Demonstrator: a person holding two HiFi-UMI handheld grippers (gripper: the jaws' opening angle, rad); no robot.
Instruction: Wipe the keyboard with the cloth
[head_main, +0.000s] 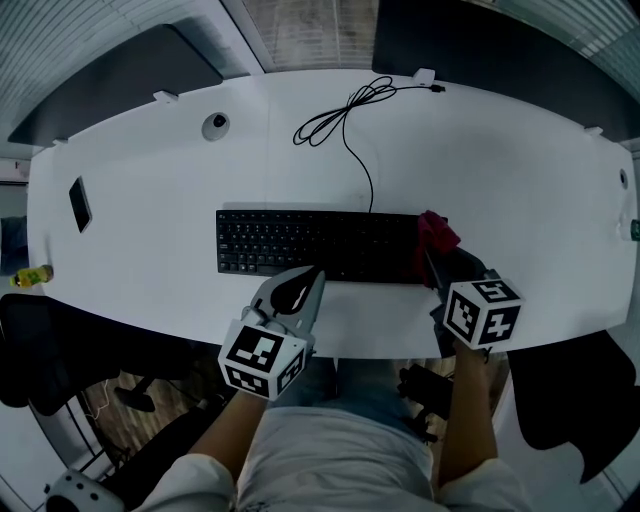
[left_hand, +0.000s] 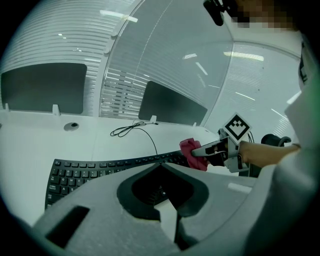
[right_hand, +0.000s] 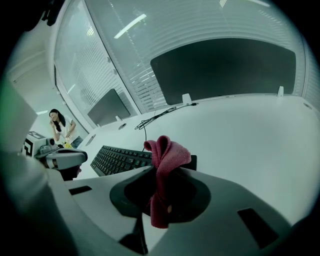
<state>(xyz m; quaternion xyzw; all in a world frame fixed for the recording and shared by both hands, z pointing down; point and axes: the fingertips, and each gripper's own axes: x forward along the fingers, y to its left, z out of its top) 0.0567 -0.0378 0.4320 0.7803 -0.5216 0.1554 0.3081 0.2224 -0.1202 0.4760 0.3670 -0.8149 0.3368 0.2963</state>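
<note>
Partly, the cloth (head_main: 437, 234) hides the right end of the keyboard (head_main: 300, 243).

Cloth (right_hand: 162, 150): soft red fabric, fuzzy nap. Keyboard (head_main: 300, 243): matt black plastic. Table (head_main: 500, 170): smooth white top, faint sheen. Cable (head_main: 345, 128): thin, black, rubbery-looking. Left gripper (head_main: 310, 278), right gripper (head_main: 432, 262): matt grey plastic shells.

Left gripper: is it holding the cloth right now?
No, the jaws of the left gripper are together on nothing, while the red cloth is pinched in the right gripper.
</note>
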